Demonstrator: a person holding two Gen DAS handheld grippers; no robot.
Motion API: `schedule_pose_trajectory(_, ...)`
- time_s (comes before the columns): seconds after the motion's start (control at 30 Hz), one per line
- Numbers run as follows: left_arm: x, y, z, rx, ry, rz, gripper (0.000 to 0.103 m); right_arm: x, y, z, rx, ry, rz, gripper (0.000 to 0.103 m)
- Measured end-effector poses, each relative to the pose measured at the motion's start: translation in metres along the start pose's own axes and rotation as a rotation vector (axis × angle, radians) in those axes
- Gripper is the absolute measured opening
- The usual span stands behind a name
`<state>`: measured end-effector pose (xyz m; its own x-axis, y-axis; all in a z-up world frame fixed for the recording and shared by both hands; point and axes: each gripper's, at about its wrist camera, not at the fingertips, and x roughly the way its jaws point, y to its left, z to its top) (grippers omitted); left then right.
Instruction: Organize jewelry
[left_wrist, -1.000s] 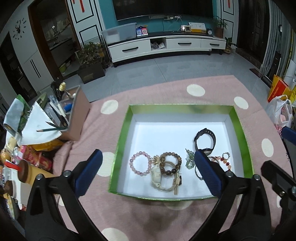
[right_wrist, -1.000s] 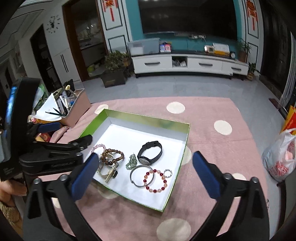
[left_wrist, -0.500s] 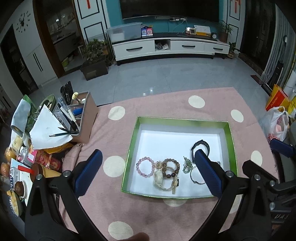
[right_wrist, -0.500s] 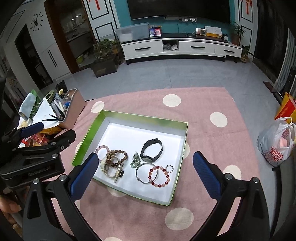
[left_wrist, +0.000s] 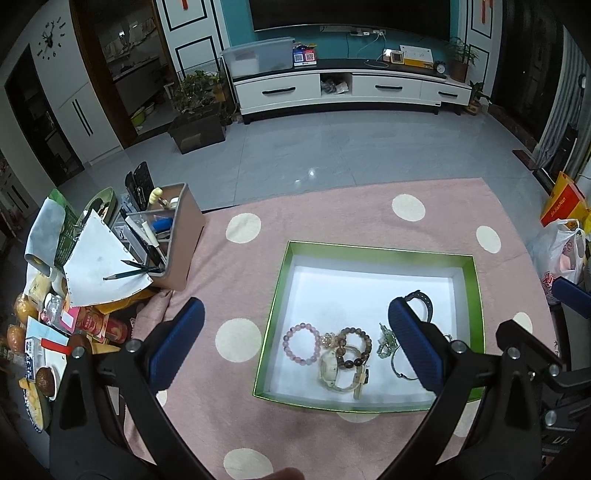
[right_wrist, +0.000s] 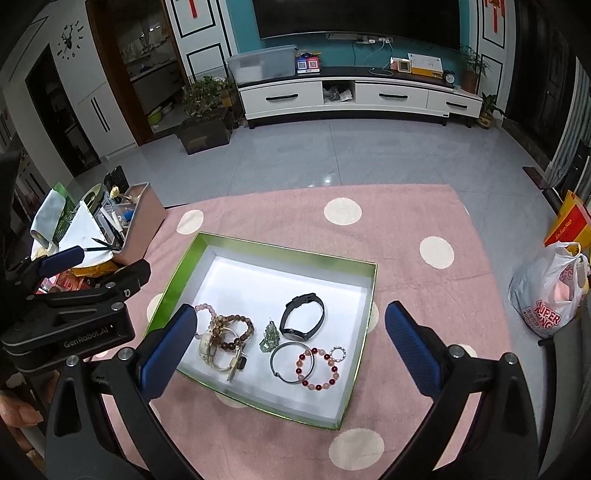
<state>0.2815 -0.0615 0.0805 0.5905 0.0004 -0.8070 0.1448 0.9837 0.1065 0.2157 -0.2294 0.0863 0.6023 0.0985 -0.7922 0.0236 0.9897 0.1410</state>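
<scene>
Jaws on both the left gripper (left_wrist: 295, 336) and the right gripper (right_wrist: 290, 338) stand wide and empty above the green tray (right_wrist: 258, 246). Below them the brown bead bracelet (right_wrist: 236, 330) overlaps a pale watch (right_wrist: 212, 349). A careless pinch there would probably drag both up together.

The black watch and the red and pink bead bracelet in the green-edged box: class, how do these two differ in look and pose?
The black watch is one smooth dark band with a round face; the bead bracelet is a string of separate red and pale pink beads. The watch rests on its edge, loop raised; the bracelet lies flat. The bracelet overlaps a thin metal bangle; the watch lies beside a green charm. Both are closed loops in the box.
</scene>
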Motion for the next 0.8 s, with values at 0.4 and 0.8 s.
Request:
schedule_pose_trajectory(0.4,0.008,-0.001,0.0,0.004,0.016,0.011,0.101,0.001,-0.006,0.0,0.012,-0.006,-0.007,0.102)
schedule_pose_trajectory(0.8,0.011,-0.002,-0.001,0.005,0.015,0.009,0.101,0.004,-0.006,0.0,0.007,-0.001,-0.009,0.102)
